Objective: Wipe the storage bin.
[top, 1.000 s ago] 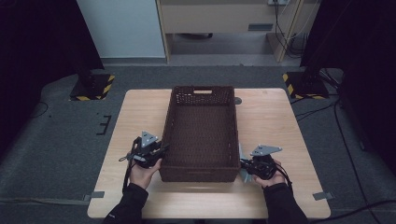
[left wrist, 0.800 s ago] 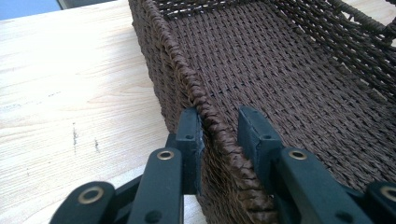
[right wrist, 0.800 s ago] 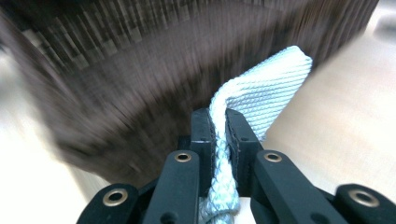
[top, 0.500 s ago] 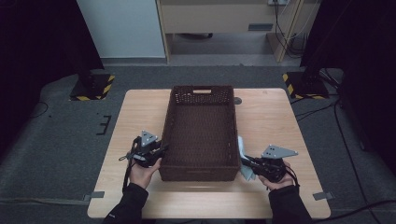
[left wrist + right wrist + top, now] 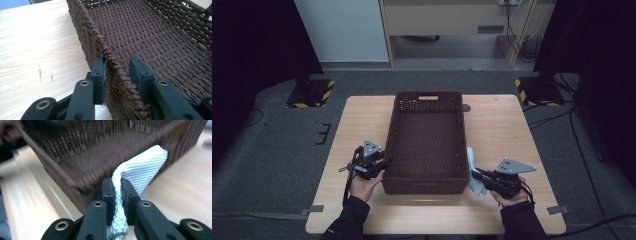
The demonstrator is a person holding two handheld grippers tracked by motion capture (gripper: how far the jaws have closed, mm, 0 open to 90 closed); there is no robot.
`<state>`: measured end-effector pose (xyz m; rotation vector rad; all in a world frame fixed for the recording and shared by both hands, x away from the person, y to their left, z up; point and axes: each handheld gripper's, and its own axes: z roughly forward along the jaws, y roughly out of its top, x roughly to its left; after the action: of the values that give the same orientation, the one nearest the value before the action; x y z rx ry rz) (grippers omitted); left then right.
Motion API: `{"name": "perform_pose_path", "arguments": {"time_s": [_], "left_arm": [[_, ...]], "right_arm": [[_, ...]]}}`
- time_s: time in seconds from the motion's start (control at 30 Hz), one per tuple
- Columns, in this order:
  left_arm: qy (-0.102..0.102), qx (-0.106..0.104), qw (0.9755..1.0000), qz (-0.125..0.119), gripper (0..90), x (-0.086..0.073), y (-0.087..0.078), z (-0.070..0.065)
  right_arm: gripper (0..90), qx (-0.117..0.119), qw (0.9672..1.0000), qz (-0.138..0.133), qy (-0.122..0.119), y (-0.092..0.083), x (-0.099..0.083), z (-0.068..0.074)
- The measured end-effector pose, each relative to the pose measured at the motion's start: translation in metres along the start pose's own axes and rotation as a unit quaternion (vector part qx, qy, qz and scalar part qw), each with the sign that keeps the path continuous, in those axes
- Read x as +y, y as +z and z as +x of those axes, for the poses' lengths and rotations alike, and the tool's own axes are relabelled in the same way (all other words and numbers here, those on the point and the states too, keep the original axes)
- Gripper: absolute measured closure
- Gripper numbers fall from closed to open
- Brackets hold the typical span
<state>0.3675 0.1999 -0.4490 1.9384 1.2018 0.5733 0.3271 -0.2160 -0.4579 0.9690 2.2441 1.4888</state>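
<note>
A brown wicker basket (image 5: 422, 186) stands lengthwise in the middle of the wooden table (image 5: 512, 130). My left gripper (image 5: 384, 161) is at its near left wall. In the left gripper view the basket's braided rim (image 5: 110, 57) runs between the jaws of the left gripper (image 5: 117, 63). They have just been opening: the outer pad still touches the rim and the inner pad stands off it. My right gripper (image 5: 476, 175) is by the basket's near right corner, shut on a white woven cloth (image 5: 471, 159). That cloth (image 5: 142, 167) rises folded from the right gripper (image 5: 117, 182).
A small grey disc (image 5: 466, 107) lies on the table by the basket's far right corner. Stand feet with yellow-black stripes (image 5: 312, 95) (image 5: 539, 90) sit on the floor behind the table. Bare tabletop lies on both sides of the basket.
My right gripper has risen and drawn slightly away from the basket's corner, bringing the white cloth up into sight. The left hand has stayed at the rim.
</note>
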Motion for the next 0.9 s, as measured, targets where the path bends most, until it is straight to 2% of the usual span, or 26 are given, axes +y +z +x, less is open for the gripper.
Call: {"name": "perform_pose_path", "arguments": {"time_s": [0.07,0.13,0.27,0.37,0.43,0.47,0.53,0.63,0.7,0.73,0.83,0.9], "left_arm": [[0.001,0.001,1.0,0.002,65.9,0.0,-0.001,-0.001],[0.003,0.001,1.0,0.003,65.9,0.0,-0.001,-0.001],[0.004,0.001,1.0,0.005,65.8,-0.001,-0.002,-0.002],[0.004,0.0,1.0,0.005,65.7,-0.001,-0.002,-0.002],[0.004,0.0,1.0,0.006,65.5,-0.001,-0.002,-0.002],[0.004,0.0,1.0,0.006,65.5,-0.001,-0.002,-0.002],[0.003,-0.001,1.0,0.005,65.4,-0.001,-0.002,-0.002],[0.003,-0.002,1.0,0.005,65.3,-0.001,-0.002,-0.002],[0.003,-0.001,1.0,0.005,65.3,-0.001,-0.002,-0.002],[0.003,-0.001,1.0,0.005,65.3,-0.001,-0.002,-0.002],[0.003,-0.001,1.0,0.006,65.4,-0.001,-0.002,-0.002],[0.003,-0.002,1.0,0.006,65.4,-0.001,-0.002,-0.002]], "right_arm": [[83.7,0.011,0.9998,-0.016,0.001,-0.006,0.001,0.004],[83.7,0.011,0.9999,-0.004,0.001,-0.005,-0.003,0.006],[83.8,0.009,0.9987,0.05,0.0,0.009,-0.015,0.007],[83.7,0.006,0.996,0.09,0.001,0.021,-0.024,0.007],[83.7,0.004,0.9939,0.11,0.002,0.025,-0.028,0.006],[83.7,0.003,0.9938,0.111,0.001,0.025,-0.028,0.006],[83.7,-0.001,0.9956,0.093,0.002,0.019,-0.024,0.006],[83.7,0.002,0.9995,0.03,0.004,0.0,-0.01,0.007],[83.7,0.012,0.9999,-0.01,-0.001,-0.012,-0.002,0.01],[83.7,0.018,0.9996,-0.02,-0.005,-0.015,-0.001,0.013],[83.7,0.025,0.9996,-0.012,-0.006,-0.016,-0.004,0.018],[83.7,0.023,0.9996,0.018,-0.002,-0.01,-0.012,0.019]]}}
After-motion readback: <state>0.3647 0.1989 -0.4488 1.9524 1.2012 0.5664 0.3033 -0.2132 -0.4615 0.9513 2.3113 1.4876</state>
